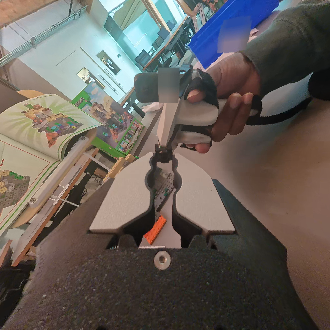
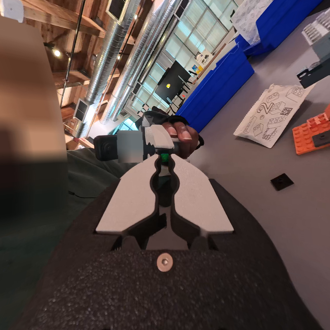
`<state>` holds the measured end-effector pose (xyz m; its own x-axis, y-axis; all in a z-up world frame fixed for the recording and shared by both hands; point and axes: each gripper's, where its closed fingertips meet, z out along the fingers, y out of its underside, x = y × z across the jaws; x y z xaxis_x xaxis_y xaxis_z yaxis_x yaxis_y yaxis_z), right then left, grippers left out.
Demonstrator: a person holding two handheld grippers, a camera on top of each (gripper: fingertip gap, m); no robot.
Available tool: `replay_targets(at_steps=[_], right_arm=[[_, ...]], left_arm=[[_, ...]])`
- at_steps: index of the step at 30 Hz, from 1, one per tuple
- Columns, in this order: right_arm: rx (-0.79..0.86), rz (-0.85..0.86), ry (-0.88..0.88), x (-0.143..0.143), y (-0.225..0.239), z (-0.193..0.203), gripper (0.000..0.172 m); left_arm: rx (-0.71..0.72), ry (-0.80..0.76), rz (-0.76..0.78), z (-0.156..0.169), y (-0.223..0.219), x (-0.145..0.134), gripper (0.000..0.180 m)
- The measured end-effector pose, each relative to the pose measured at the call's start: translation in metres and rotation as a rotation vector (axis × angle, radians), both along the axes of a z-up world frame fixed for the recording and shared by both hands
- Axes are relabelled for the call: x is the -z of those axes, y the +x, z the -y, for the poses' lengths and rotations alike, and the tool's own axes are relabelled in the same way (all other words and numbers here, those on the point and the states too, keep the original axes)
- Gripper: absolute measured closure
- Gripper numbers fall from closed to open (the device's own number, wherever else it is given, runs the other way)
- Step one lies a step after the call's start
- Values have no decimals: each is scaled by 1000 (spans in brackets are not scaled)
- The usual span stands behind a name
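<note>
1. The left gripper (image 1: 163, 157), at the centre of the left wrist view, grips a small black piece (image 1: 162, 155) at its fingertips.
2. The right gripper (image 2: 164, 158) pinches a small green piece (image 2: 164, 157) at the centre of the right wrist view, right against the black piece.
3. An orange plate (image 1: 155, 229) lies low between the left fingers.
4. A blue bin (image 2: 219, 85) fills the upper right; a paper bag (image 2: 267, 116) lies on the grey table (image 2: 232, 169).

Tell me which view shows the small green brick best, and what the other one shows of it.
The right wrist view: the small green brick faces the camera, its stud side showing, pinched between the right gripper's fingertips. In the left wrist view only a green sliver shows, mostly hidden between the right gripper's tips and the black piece in the left gripper.
</note>
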<state>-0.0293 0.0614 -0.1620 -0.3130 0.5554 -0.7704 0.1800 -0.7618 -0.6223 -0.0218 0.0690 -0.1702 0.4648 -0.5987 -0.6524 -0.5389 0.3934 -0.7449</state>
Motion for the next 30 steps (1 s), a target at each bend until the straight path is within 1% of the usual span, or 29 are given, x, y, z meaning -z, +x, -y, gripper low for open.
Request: replay_targets(at_steps=[2, 3, 7, 20, 22, 23, 24, 25, 26, 28, 30], right_arm=[[-7, -1, -17, 0, 0, 1, 165], [7, 11, 2, 2, -1, 0, 165], [7, 13, 28, -2, 0, 2, 165], [-23, -20, 16, -9, 4, 5, 166], [33, -65, -27, -16, 16, -11, 166], [75, -71, -9, -17, 25, -21, 166], [99, -39, 68, -15, 26, -22, 166], [97, -49, 104, -19, 23, -17, 166], [64, -60, 103, -20, 18, -10, 166], [16, -46, 92, -11, 10, -1, 165], [6, -60, 88, -11, 10, -1, 165]], left_arm=[[2, -5, -2, 0, 0, 1, 164], [-6, -6, -10, -1, -1, 2, 164], [19, -48, 36, 2, -1, -2, 164], [51, -93, 101, 7, 1, -10, 164], [24, -75, 198, 4, -15, -27, 164], [42, -94, 246, 5, -22, -37, 164], [49, -92, 249, 7, -23, -41, 164], [52, -73, 227, 8, -19, -39, 164], [58, -80, 208, 9, -14, -34, 164], [66, -107, 194, 7, -7, -25, 164], [50, -118, 181, 2, -10, -19, 164]])
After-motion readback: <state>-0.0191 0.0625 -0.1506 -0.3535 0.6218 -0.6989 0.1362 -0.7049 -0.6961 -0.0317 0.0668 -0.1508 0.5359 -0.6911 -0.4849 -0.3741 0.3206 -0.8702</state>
